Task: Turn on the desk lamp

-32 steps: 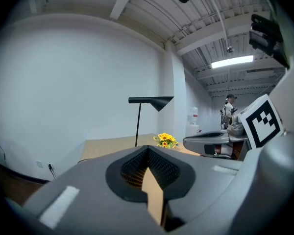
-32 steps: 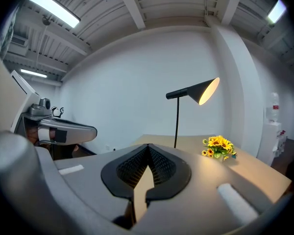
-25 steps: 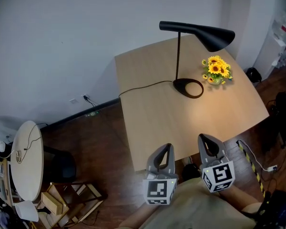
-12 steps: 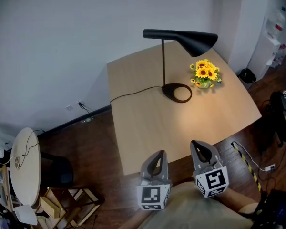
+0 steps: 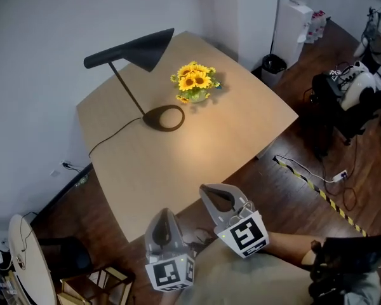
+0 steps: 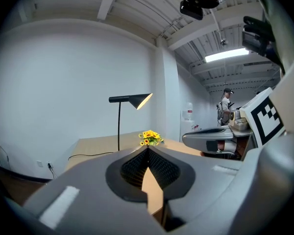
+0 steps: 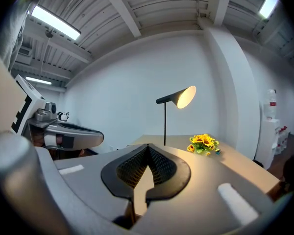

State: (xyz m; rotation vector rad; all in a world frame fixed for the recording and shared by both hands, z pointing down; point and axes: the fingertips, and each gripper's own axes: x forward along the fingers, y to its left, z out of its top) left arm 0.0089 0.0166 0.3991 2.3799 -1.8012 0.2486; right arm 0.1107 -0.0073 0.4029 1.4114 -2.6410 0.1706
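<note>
The black desk lamp (image 5: 130, 48) stands at the far side of the wooden table (image 5: 178, 157), its ring base (image 5: 164, 117) beside a small pot of yellow flowers (image 5: 195, 81). Its shade glows in the left gripper view (image 6: 130, 100) and the right gripper view (image 7: 179, 98), and a warm pool of light lies on the tabletop. My left gripper (image 5: 164, 213) and right gripper (image 5: 211, 191) hover side by side off the table's near edge, well short of the lamp. Both are shut with nothing held (image 6: 148, 148) (image 7: 148, 146).
The lamp's black cord (image 5: 108, 138) runs off the table's left edge to the wall. A round white side table (image 5: 22, 253) is at lower left. A white cabinet (image 5: 298, 18), a black bin (image 5: 273, 63), a loaded chair (image 5: 349, 100) and a striped floor cable (image 5: 311, 186) are to the right.
The head view has swung round, so the table and lamp now sit further left and turned. Both grippers have shifted left in the picture and stay shut and empty.
</note>
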